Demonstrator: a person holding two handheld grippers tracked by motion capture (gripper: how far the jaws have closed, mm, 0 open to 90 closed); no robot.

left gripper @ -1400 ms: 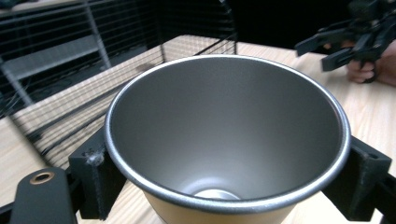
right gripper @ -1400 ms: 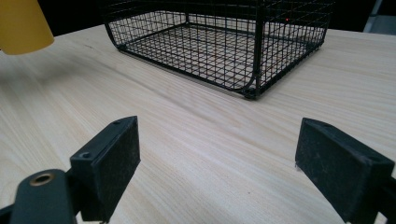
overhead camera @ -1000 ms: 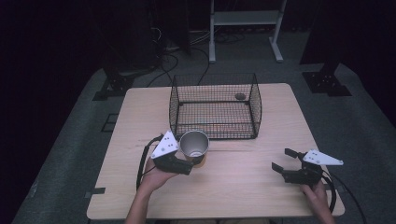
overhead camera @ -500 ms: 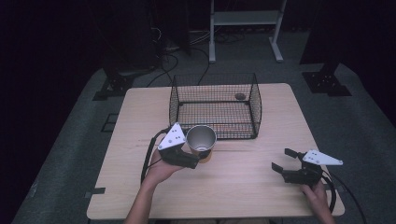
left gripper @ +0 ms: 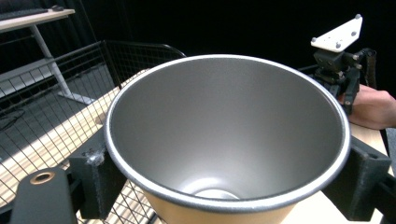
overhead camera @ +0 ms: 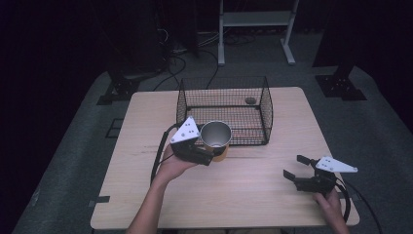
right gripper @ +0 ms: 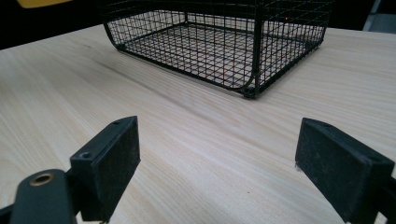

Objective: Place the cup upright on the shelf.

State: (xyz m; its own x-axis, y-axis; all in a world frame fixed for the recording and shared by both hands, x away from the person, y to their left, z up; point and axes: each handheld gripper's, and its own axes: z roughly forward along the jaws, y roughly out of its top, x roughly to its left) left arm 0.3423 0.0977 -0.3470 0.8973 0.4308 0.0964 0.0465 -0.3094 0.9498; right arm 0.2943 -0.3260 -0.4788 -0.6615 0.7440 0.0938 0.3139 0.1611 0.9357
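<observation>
A: The table [overhead camera: 146, 195] carries the basket [overhead camera: 224, 109] toward its far edge. What has changed?

B: The left gripper [overhead camera: 207, 155], clamped on the cup [overhead camera: 215, 136], has carried it up to the basket's near wall; a drop-in looks close. The right gripper [overhead camera: 298, 165] rests spread, empty, near the right corner.

We saw the wire basket [overhead camera: 225, 111] standing at the far middle of the table [overhead camera: 146, 112], its top open, so a way in lay from above; its mesh walls barred any sideways entry. The cup [overhead camera: 215, 136] in our left gripper [overhead camera: 207, 155] hung just beside the basket's near left corner, the near wall [overhead camera: 243, 127] rising directly in its way. A small dark thing [overhead camera: 250, 100] lay on the basket floor at the far right. Bare wood stretched between our two grippers, and the right gripper [overhead camera: 294, 167] had open table ahead up to the basket's corner [right gripper: 251, 88]. Left and right of the basket the tabletop offered free strips.
</observation>
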